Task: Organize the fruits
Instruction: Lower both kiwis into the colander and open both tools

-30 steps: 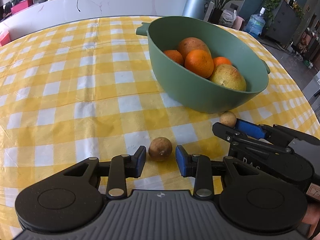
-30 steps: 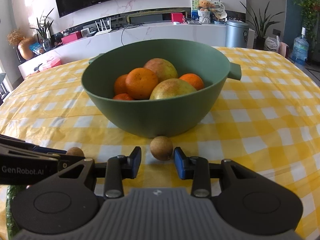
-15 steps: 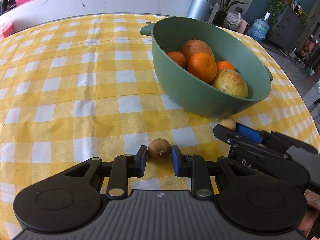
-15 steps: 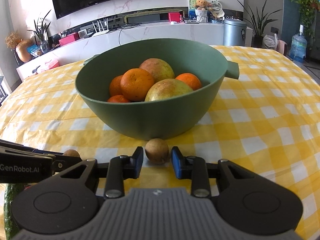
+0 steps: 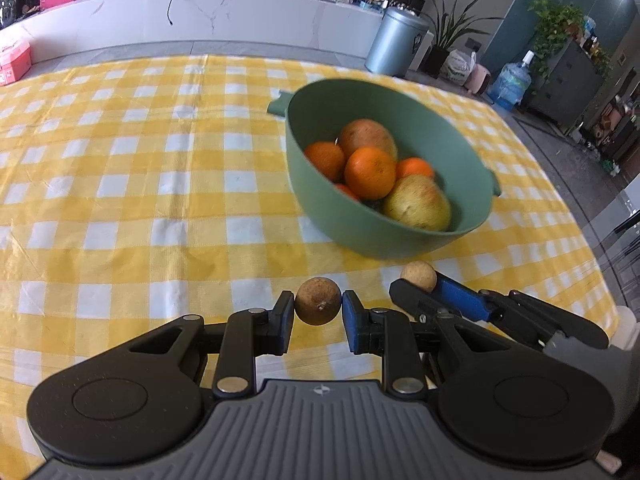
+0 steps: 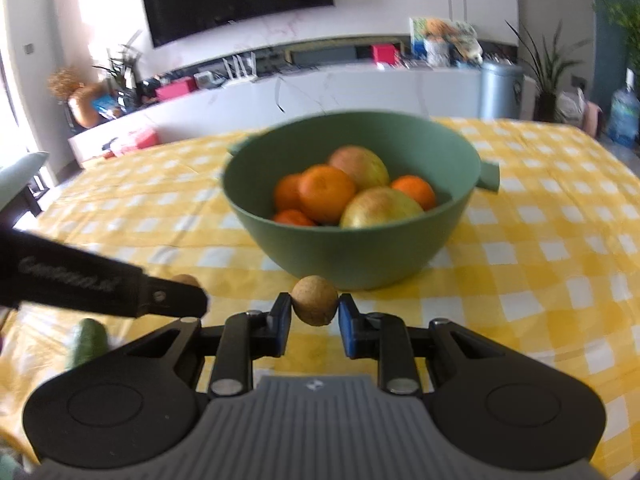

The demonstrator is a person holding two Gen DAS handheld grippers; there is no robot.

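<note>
Your left tool (image 5: 318, 317) was clamped on a small brown round fruit (image 5: 318, 301), its blue pads pressed against both sides of it, with the fruit held clear above the yellow-checked cloth of the desk (image 5: 120, 208). Your right tool (image 6: 313, 323) had a second, paler small fruit (image 6: 314, 300) between its pads, and its jaws were closing on it, the pads already touching its sides. Seen from the left wrist camera, that right tool and its fruit sat just to the right of the left one, both close in front of the green bowl (image 5: 320, 216). Inside the bowl lay several oranges (image 5: 370, 173) and two larger yellow-red fruits (image 5: 416, 208). A green vegetable (image 6: 87, 342) lay on the cloth at the lower left of the right wrist view.
</note>
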